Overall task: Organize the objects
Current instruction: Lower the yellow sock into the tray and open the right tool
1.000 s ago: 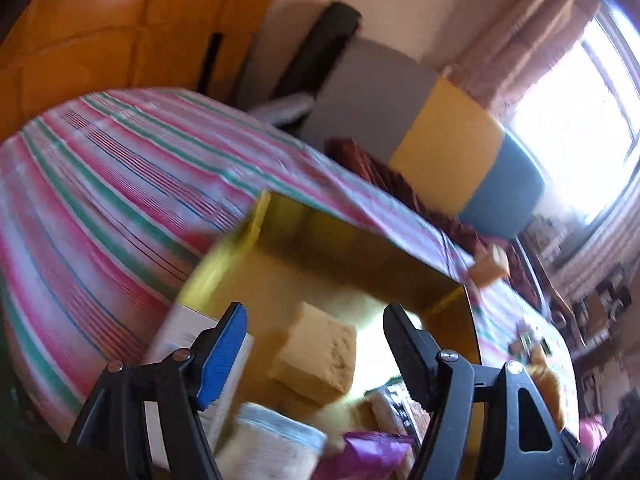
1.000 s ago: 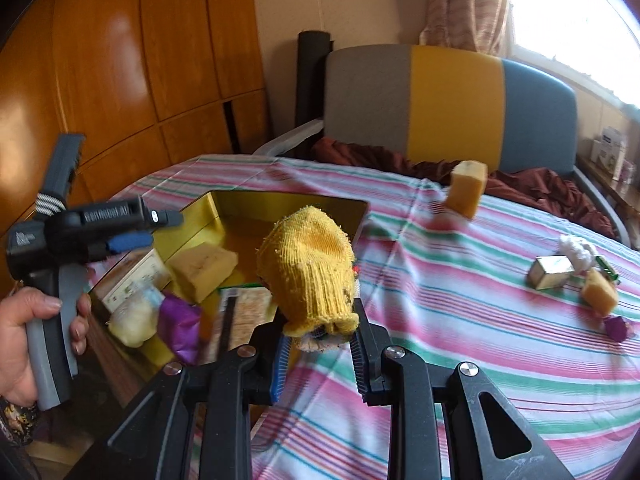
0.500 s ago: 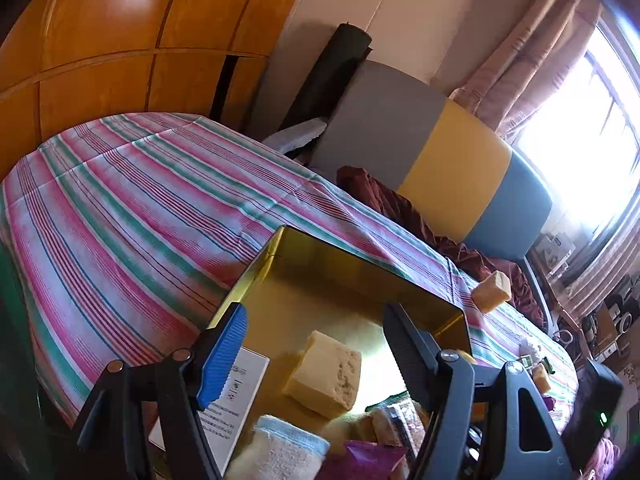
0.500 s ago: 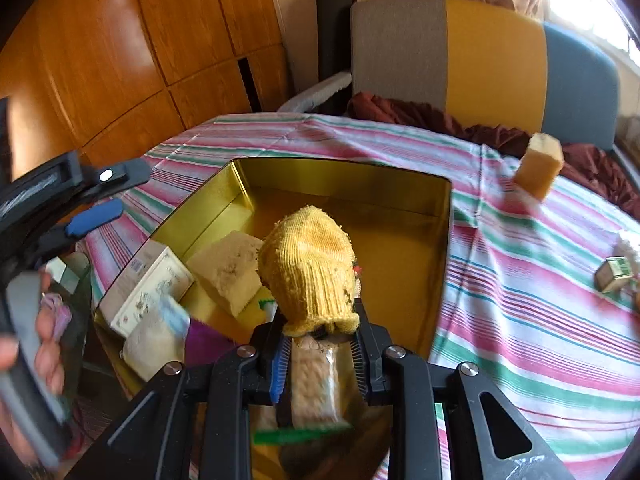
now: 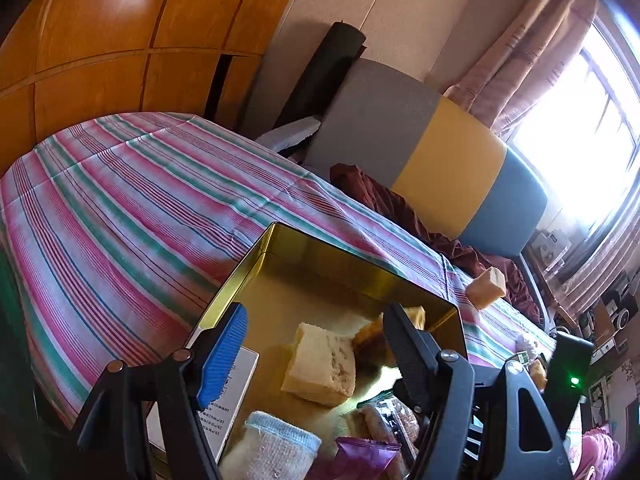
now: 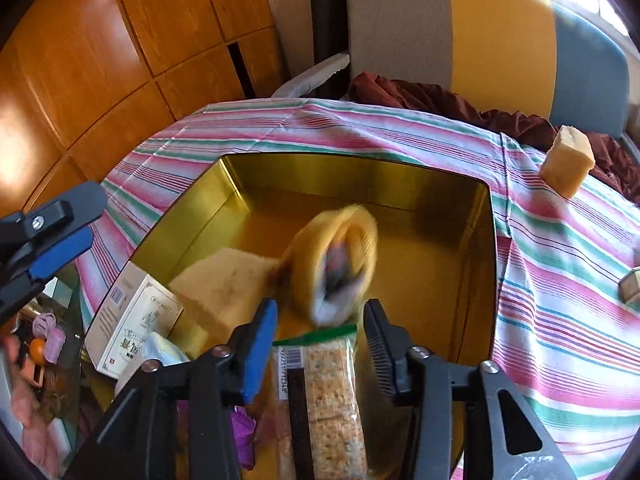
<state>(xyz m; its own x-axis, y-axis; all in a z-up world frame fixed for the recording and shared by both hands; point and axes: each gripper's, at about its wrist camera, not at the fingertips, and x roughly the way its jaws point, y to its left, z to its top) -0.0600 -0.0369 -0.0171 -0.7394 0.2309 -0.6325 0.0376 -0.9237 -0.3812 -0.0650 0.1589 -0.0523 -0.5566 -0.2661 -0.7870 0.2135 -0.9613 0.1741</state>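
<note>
The cloth on the table (image 6: 560,280) is striped in pink, white and green, with thin dark blue and red lines. The rectangular metal tin (image 6: 472,272) is shiny gold inside. A knitted sock-like bundle (image 6: 336,256) in it is bright yellow, with white and mixed colours at its open end. The spongy block (image 5: 320,364) in the tin is pale yellow; another spongy block (image 6: 566,162) on the cloth is deeper yellow-tan. The small printed cardboard box (image 6: 132,320) is white. The chair back (image 5: 432,168) has grey, yellow and blue panels. The wall panelling (image 6: 100,60) is glossy orange-brown wood.
</note>
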